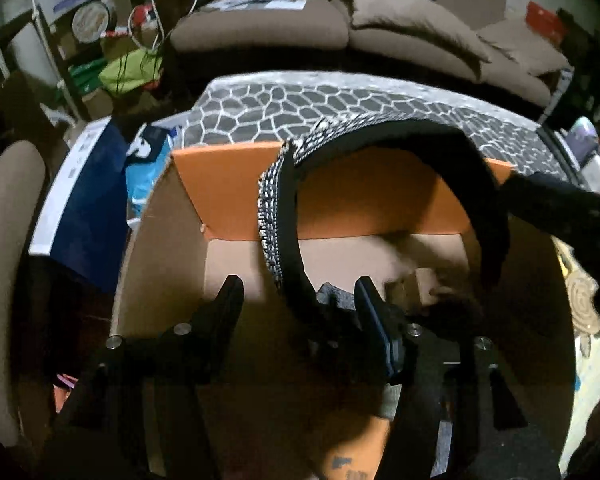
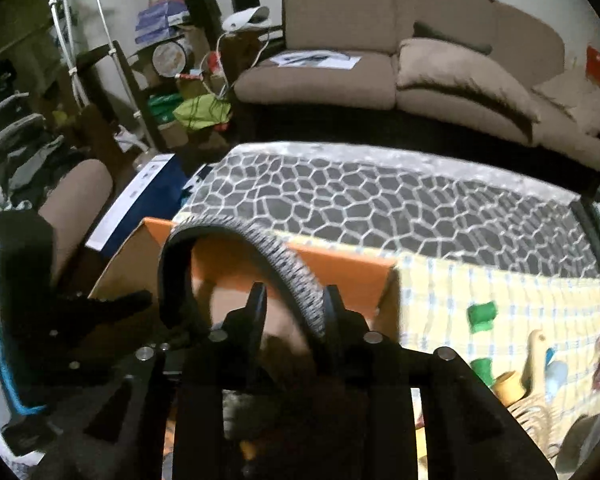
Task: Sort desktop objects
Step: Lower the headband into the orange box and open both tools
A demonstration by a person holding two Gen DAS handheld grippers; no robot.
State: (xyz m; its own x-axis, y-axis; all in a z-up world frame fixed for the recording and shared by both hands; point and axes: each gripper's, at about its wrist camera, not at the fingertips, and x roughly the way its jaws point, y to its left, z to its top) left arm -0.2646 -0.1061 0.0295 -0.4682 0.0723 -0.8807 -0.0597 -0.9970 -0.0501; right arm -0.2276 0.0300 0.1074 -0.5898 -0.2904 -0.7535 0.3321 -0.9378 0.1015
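**Headband held over the open box: the release step**

The step in hand appears to be the deposit of one sorted item. A beaded black headband [image 1: 278, 200] arches above an open cardboard box [image 1: 172, 248] with orange flaps, which stands at the near edge of a table under a honeycomb-patterned cloth [image 1: 340, 96].

The left gripper [image 1: 298, 292] points steeply down into the box. Its jaws stand part-way apart; one end of the headband hangs between them, close to the right finger, and no pad is seen to press on it. The right gripper [image 2: 294, 308] stands at the band's other end. In the right wrist view that end runs down against the inner face of the right finger, while a clear gap separates it from the left finger; the jaws are narrow but not clamped. Whether the band rests on a finger or is already free cannot be told, as both views are blurred there.

Further objects, among them green blocks [image 2: 482, 312], lie on a checked cloth [image 2: 500, 280] to the right of the box and seem yet unsorted.

The next move probably calls for both grippers to draw back clear of the arch, so that the band drops inside the walls without snagging a finger or the rear flap.
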